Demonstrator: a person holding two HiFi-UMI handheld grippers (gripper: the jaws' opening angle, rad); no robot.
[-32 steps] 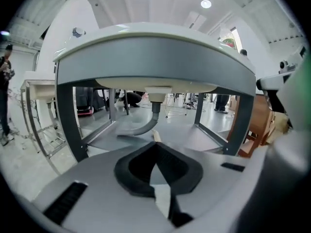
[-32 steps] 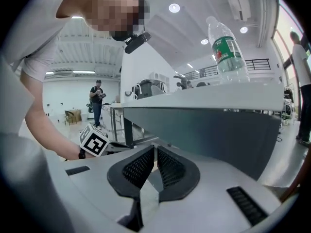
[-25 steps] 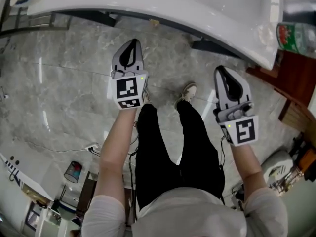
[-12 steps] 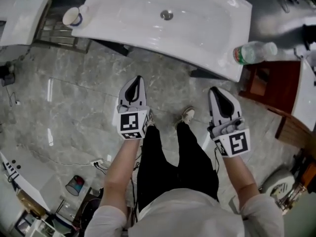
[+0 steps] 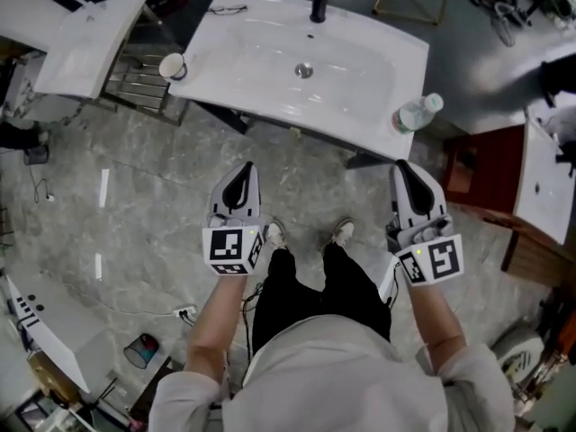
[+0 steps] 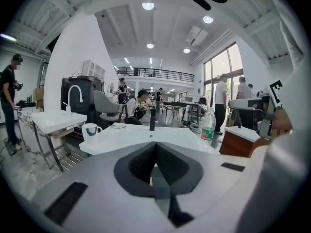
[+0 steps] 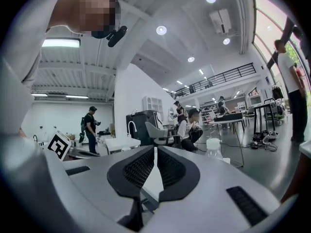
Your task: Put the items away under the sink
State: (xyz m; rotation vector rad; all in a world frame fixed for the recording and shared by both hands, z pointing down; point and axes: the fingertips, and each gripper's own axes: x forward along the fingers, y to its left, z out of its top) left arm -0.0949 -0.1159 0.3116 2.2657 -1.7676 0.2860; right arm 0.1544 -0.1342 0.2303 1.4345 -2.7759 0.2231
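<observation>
Left gripper [image 5: 239, 176], right gripper [image 5: 407, 175]: both pinched shut, empty. Bottle [image 5: 415, 113] stands upright just beyond the right one.

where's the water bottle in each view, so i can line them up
Head view: the water bottle stands on the big sink's near right corner, right of centre.
Left gripper view: right of centre, on that sink's right end.
Right gripper view: only its top shows, right of centre.
Shared landmark: the small sink with the arched tap, left of the bottle in all three views.
</observation>
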